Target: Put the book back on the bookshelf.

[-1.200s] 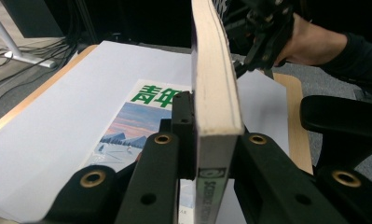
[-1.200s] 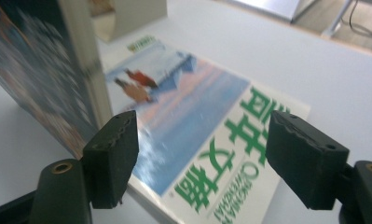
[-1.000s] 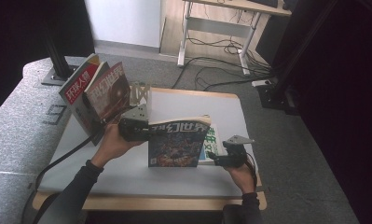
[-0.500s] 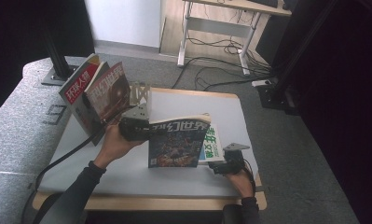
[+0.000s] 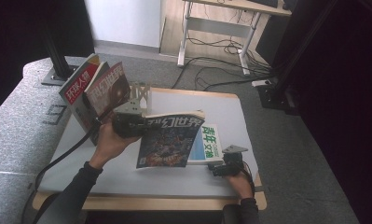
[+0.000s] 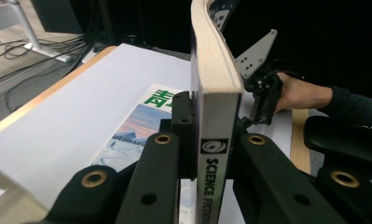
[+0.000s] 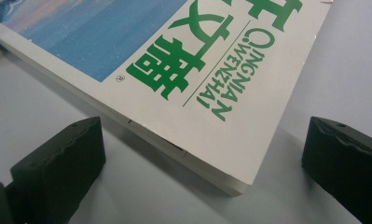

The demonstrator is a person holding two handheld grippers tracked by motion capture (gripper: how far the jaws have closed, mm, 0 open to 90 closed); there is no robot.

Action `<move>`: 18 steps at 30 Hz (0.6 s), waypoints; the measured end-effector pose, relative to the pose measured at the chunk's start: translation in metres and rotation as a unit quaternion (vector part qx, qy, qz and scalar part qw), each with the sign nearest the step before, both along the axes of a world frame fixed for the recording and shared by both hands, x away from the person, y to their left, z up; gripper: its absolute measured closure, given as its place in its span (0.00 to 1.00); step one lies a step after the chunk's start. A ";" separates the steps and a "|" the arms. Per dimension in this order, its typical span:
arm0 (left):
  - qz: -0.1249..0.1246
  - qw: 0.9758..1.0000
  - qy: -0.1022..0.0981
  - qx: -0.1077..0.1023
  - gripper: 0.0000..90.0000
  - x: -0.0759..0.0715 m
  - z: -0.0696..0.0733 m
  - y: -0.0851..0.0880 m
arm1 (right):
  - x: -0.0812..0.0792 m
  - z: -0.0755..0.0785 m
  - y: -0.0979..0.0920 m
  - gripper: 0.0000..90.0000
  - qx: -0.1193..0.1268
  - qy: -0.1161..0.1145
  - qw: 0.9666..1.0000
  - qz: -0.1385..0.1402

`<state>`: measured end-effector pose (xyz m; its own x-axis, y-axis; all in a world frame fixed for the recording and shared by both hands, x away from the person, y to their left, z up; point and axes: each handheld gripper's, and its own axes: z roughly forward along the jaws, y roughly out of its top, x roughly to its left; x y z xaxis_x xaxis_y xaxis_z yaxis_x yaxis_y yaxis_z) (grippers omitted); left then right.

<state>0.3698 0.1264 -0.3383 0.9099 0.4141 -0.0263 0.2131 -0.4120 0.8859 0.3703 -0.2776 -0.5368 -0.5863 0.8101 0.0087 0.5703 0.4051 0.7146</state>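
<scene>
In the middle of the high view, the left gripper (image 5: 127, 122) pinched the dark science-fiction magazine (image 5: 167, 140) by its spine and held it upright above the counter (image 5: 221, 109). In the left gripper view the jaws pressed on both sides of that spine (image 6: 215, 154), just below the frame's centre.

A second magazine with green lettering (image 5: 208, 144) lay flat on the counter, partly hidden behind the held one. At the lower right of the high view the right gripper (image 5: 217, 166) sat low on the counter, just beside that flat magazine's near corner. Its jaws had just been opening and stood spread wide; in the right gripper view the corner (image 7: 230, 158) lay between them, untouched.

At the upper left, 2 more magazines (image 5: 97, 91) stood leaning against a metal bookend (image 5: 139, 95).
</scene>
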 end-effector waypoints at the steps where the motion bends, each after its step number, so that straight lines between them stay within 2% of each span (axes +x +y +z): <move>1: 0.004 1.000 0.000 0.002 0.92 -0.001 0.001 0.002 | 0.000 0.000 0.000 0.00 0.001 0.000 1.000 0.000; 11: 0.041 0.999 0.001 -0.001 0.92 -0.003 0.015 0.028 | 0.000 0.000 0.000 0.00 0.000 -0.001 1.000 0.001; 18: 0.071 0.997 -0.001 -0.016 0.92 -0.006 0.024 0.052 | 0.000 0.000 0.000 0.00 0.000 -0.001 1.000 0.001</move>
